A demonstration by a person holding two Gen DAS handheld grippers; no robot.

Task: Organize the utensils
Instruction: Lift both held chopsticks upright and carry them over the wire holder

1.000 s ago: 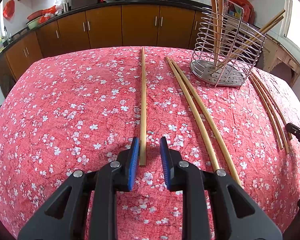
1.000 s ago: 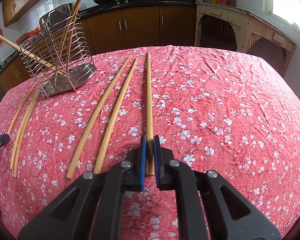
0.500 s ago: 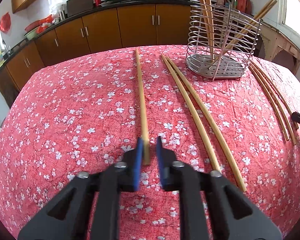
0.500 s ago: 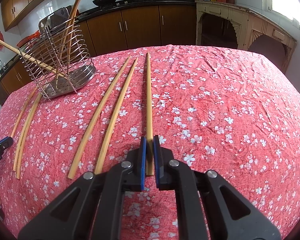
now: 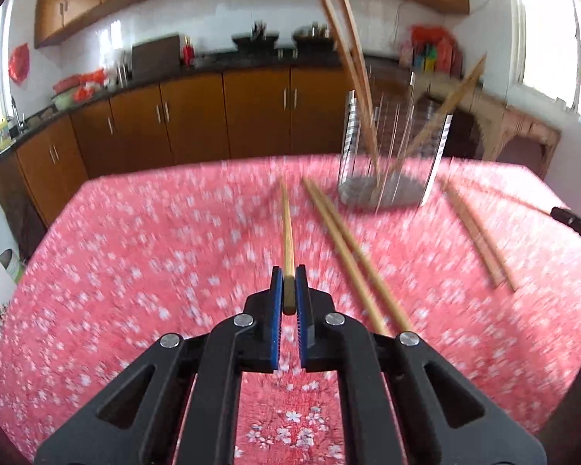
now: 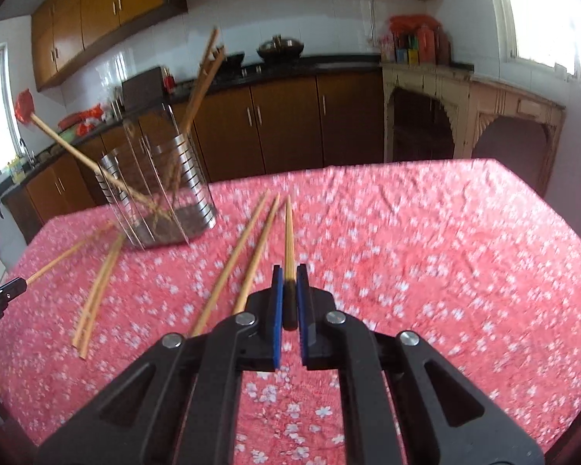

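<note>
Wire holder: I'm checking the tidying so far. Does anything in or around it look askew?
Yes. In the wire holder, one chopstick leans far out sideways over the rim, while two others stand steeper. Loose chopsticks lie scattered on the tablecloth beside it.
</note>
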